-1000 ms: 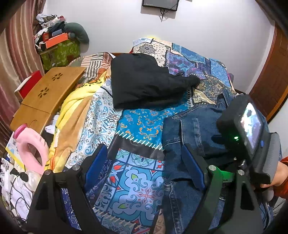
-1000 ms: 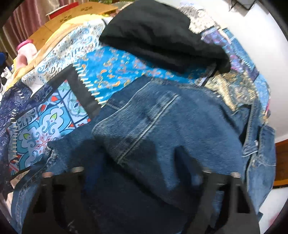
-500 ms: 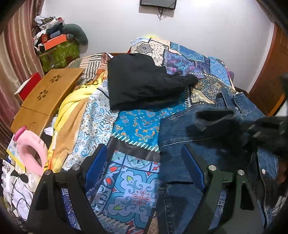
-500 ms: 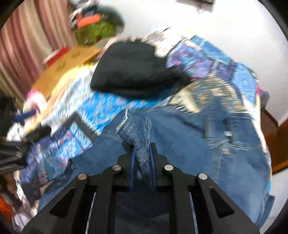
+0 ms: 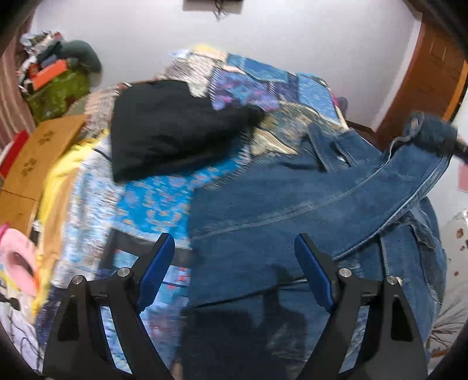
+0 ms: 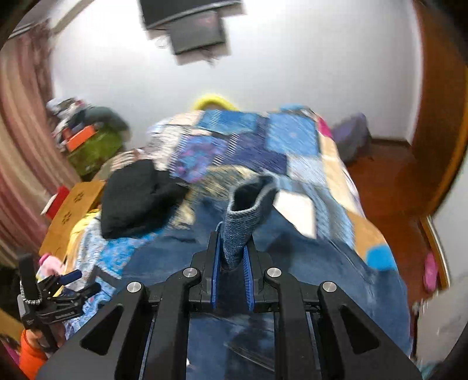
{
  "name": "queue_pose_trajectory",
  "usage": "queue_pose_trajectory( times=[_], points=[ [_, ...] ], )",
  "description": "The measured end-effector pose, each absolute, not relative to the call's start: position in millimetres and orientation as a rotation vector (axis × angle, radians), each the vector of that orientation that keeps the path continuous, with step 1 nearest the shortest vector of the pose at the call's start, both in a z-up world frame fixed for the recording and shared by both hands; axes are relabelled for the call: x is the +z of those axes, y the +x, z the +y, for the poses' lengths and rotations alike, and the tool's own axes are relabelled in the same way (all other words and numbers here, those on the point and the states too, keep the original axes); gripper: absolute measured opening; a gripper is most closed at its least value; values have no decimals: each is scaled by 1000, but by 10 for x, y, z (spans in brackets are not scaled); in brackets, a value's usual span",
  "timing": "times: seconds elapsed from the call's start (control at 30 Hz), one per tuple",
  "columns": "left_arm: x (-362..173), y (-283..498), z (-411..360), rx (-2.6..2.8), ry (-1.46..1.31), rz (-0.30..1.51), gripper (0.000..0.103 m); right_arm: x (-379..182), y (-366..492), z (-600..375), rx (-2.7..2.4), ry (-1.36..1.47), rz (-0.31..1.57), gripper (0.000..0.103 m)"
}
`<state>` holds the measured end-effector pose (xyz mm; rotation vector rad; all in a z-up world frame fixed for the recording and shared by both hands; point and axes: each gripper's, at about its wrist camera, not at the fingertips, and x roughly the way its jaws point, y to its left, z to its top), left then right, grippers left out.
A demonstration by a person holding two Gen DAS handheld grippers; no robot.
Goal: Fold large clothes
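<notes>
Denim jacket (image 5: 278, 204) on bed (image 5: 152, 201): heavy, stiff-seamed; right hand-held gripper (image 6: 231, 257) pinches sleeve cuff (image 6: 239, 231), left hand-held gripper (image 5: 234, 263) wide, empty.

Home bedroom indicated: bed (image 6: 330, 175) covered with patchwork bedspread (image 5: 163, 198) at frame centre, striped curtain (image 6: 20, 152) at left, wall-mounted screen (image 6: 187, 26) at top, wooden door (image 5: 433, 79) at right.

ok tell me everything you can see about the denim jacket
The denim jacket is dark blue, stitched with paler seams, and lies spread on the patchwork bedspread. One sleeve is lifted off its body, its cuff pinched in the shut right gripper. A metal button shows at the cuff. The open left gripper hovers above, not touching.
</notes>
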<state>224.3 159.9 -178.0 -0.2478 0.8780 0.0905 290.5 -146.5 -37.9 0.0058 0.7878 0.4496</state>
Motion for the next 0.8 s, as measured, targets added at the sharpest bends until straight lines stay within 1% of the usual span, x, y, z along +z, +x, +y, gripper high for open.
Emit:
queue_pose_trajectory(
  times=[0.2,0.4,0.63,0.7,0.8],
  points=[
    [-2062,2396,1367,38,-257,984,84,-949,2940,-1933,371,127,932,13],
    [-2240,2421,1235,32,-243,1039,84,-1264,2877,-2204,355,236,1001,13],
    [-2256,2421,1212,28,-245,1046,84,-1271,2814,-2303,317,194,986,14],
    [-2240,2426,1197,34,-239,1049,84,-1239,2764,-2356,279,154,966,20],
    [-2149,2429,1161,37,-220,1028,84,-1168,2709,-2467,216,110,943,20]
  ],
)
